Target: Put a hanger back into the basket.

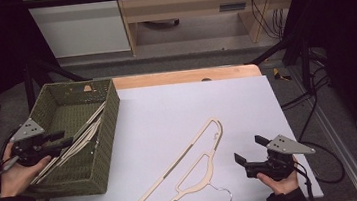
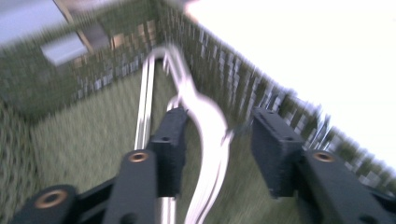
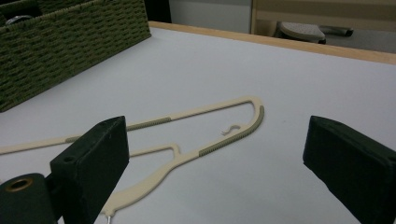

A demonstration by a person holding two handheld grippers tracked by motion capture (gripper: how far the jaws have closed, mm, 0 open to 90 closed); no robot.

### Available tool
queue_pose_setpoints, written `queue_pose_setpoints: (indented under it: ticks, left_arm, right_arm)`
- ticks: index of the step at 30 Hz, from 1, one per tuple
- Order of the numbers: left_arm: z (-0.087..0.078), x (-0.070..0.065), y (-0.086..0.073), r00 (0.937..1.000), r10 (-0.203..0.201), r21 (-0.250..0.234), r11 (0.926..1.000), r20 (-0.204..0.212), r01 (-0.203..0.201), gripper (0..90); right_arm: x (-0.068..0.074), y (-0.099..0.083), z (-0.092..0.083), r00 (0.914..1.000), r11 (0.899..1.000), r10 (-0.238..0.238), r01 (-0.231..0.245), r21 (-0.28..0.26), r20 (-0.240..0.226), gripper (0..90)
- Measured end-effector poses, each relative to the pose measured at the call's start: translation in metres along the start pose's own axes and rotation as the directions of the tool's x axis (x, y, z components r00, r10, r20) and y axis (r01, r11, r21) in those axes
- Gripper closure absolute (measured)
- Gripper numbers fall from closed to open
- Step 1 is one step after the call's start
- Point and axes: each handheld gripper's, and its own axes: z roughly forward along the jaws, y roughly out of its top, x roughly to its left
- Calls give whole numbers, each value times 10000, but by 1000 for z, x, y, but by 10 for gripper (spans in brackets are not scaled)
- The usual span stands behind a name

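A cream plastic hanger with a metal hook lies flat on the white table, near the front edge. My right gripper rests just right of it, open wide and holding nothing; in the right gripper view the hanger lies ahead of the right gripper. At the left stands a green woven basket with more cream hangers leaning inside. My left gripper is over the basket's near left side. Its view is blurred: the left gripper is open, with a hanger running loose between the jaws, close to the left one.
The basket wall rises just right of the left gripper. The table's wooden back edge lies beyond the white surface. Cables hang past the table's right side. Open white surface stretches between basket and right gripper.
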Motion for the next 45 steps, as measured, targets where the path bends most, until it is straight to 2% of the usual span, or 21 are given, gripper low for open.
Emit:
queue_pose_setpoints:
  ticks: [3,4,6,7,10,12,15,17,22,25,26,27,31,34,35,36,38,39,42,45]
  left_arm:
    - [-3,-15,8,9993,-366,-1157,9926,107,376,446]
    - [-3,-21,10,9988,-456,-1448,9883,164,475,400]
    - [-1,-35,15,9980,-505,-1911,9799,390,570,372]
    - [1,-43,18,9973,-534,-2050,9767,507,627,324]
    - [8,-66,24,9956,-427,-2355,9699,832,613,299]
    - [14,-85,28,9923,-322,-2577,9642,1199,625,263]
    - [23,-106,30,9879,-201,-2802,9579,1539,631,220]
    - [30,-123,30,9828,-268,-2894,9539,1827,798,165]
    - [49,-157,24,9767,-123,-2709,9600,2141,714,101]
    - [61,-172,18,9698,-115,-2417,9677,2438,722,101]
    - [65,-175,16,9673,-94,-2222,9726,2536,677,101]
    - [67,-178,15,9670,-78,-2175,9739,2545,651,101]
    - [75,-188,8,9645,-50,-2028,9773,2639,606,105]
    - [83,-193,1,9591,16,-1739,9835,2830,497,106]
    - [86,-195,-1,9599,49,-1615,9860,2803,422,105]
    - [87,-197,-3,9612,114,-1578,9869,2756,335,105]
    - [89,-200,-7,9571,124,-1478,9885,2894,319,104]
    - [90,-201,-9,9571,164,-1497,9883,2894,283,101]
    - [92,-204,-13,9551,210,-1392,9900,2955,213,97]
    - [93,-205,-14,9564,185,-1332,9909,2916,214,91]
  right_arm:
    - [3,1,0,10000,10000,-39,39,-42,-10,77]
    - [5,2,0,9999,9999,-134,134,-30,-61,80]
    - [6,3,0,9998,9999,-164,164,7,-141,85]
    - [8,3,2,9993,9995,-291,294,94,-255,86]
    - [10,3,4,9988,9991,-360,367,195,-329,86]
    - [13,2,7,9984,9988,-352,367,312,-450,87]
    - [16,2,9,9964,9979,-496,523,388,-685,97]
    - [18,1,11,9955,9974,-555,589,425,-771,100]
    - [20,-2,14,9938,9960,-568,630,628,-958,102]
    - [22,-4,15,9929,9955,-541,619,718,-1055,110]
    - [23,-5,16,9936,9956,-478,558,756,-1027,114]
    - [24,-5,17,9935,9952,-448,536,821,-1048,114]
    - [29,-9,20,9921,9924,-333,472,1140,-1210,124]
    - [33,-12,24,9901,9889,-413,597,1362,-1345,141]
    - [34,-13,26,9892,9872,-444,649,1457,-1395,147]
    - [36,-13,28,9884,9864,-407,632,1519,-1466,149]
    - [39,-15,30,9872,9848,-407,658,1608,-1545,170]
    - [41,-17,32,9880,9841,-389,639,1660,-1496,176]
    - [45,-21,34,9841,9798,-409,734,1860,-1727,215]
    - [50,-26,38,9808,9717,-471,889,2189,-1891,258]
